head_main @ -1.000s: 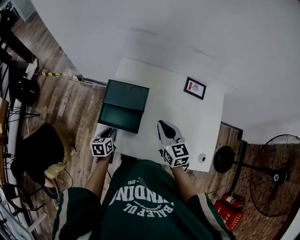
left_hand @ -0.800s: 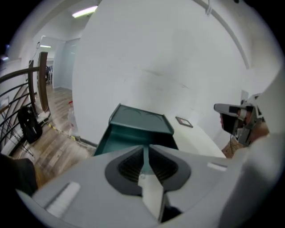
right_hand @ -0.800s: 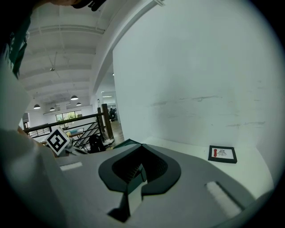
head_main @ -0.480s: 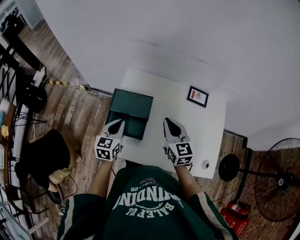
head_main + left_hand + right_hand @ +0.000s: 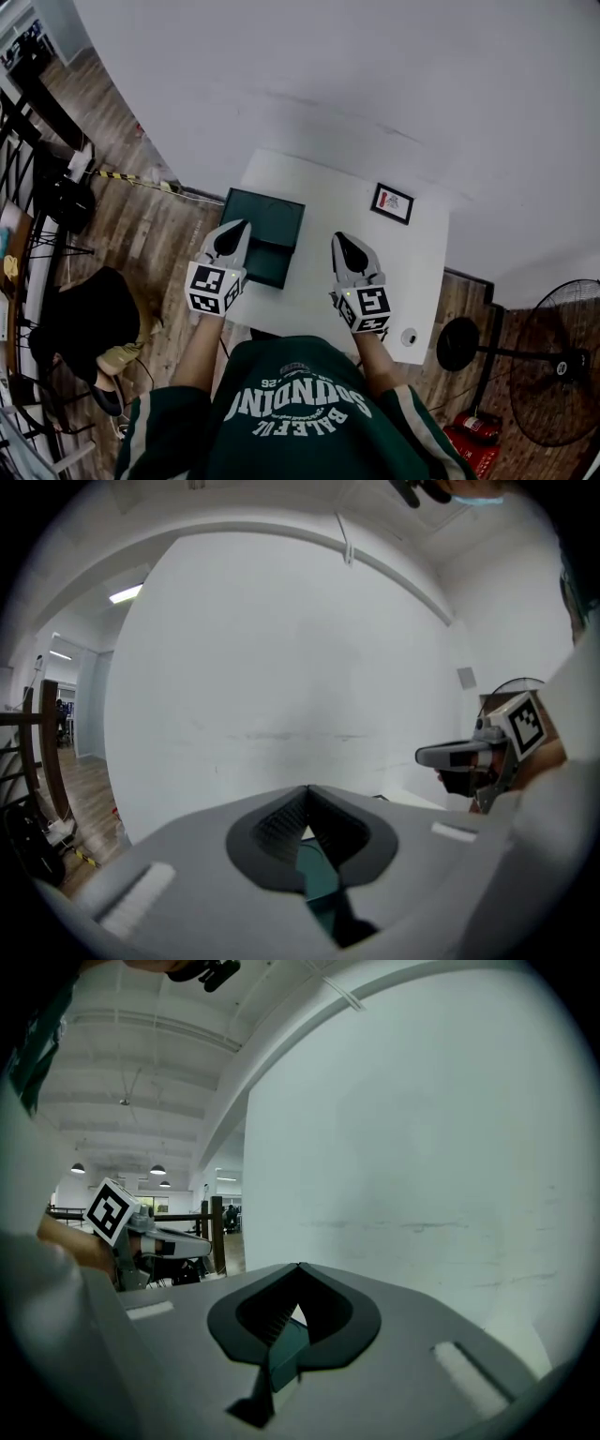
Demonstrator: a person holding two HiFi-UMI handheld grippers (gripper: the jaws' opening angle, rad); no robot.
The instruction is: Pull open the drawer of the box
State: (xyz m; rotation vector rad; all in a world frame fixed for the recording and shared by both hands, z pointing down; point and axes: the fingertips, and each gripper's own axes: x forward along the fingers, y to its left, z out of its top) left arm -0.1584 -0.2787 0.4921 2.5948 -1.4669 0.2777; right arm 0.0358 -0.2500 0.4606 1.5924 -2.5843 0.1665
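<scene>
A dark green box [image 5: 267,217] stands on the left part of a white table [image 5: 328,305], its lower front face [image 5: 270,262] turned toward me. My left gripper [image 5: 238,226] hovers at the box's left front corner with the jaws closed tip to tip and nothing in them. The right gripper [image 5: 339,237] is held over bare table to the right of the box, also shut and empty. In the left gripper view the jaws [image 5: 307,789] meet, and a strip of the green box [image 5: 319,878] shows through the gap. The right gripper view shows its jaws [image 5: 298,1267] touching likewise.
A small black-framed picture [image 5: 391,203] lies at the table's far right. A little round white object [image 5: 405,337] sits near the front right corner. A standing fan [image 5: 553,361] and a red extinguisher [image 5: 466,431] are at the right, a dark chair [image 5: 80,314] at the left.
Both grippers have moved forward toward the box; the left one now overlaps its left front corner. My head view has shifted a little.
</scene>
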